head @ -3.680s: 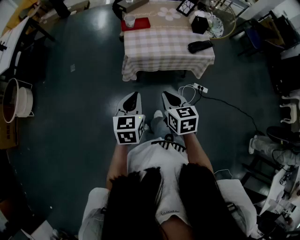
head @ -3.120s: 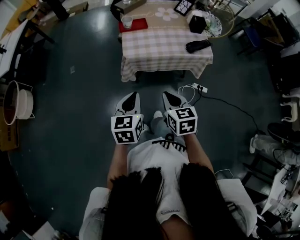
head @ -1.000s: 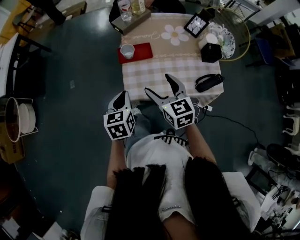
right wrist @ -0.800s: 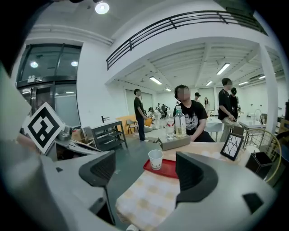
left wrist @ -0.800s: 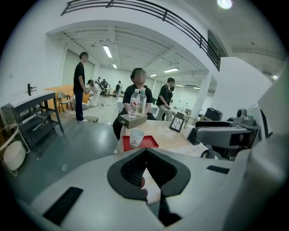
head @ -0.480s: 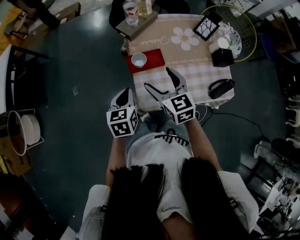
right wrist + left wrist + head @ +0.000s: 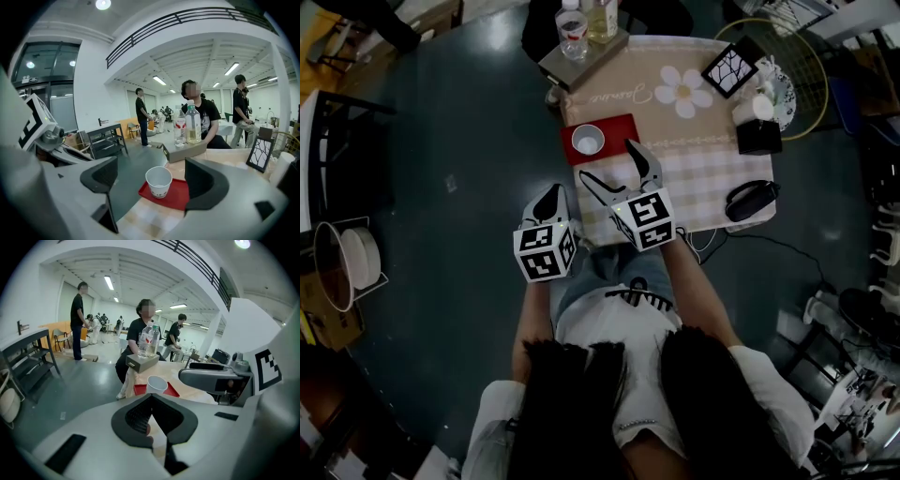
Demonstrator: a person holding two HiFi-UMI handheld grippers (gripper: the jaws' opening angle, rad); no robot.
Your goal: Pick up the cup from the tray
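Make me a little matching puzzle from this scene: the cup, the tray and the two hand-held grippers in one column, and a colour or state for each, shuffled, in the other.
Things:
1. cup
2. tray
3. left gripper
4. right gripper

States:
A. jaws wide apart
B. white, standing upright
C. jaws together, empty
D. red, lying under the cup

Pairs: 1-B, 2-D, 3-C, 4-A.

Note: the right gripper's jaws have just been opening. Nothing is between them, and the cup stands just ahead of them on the tray.
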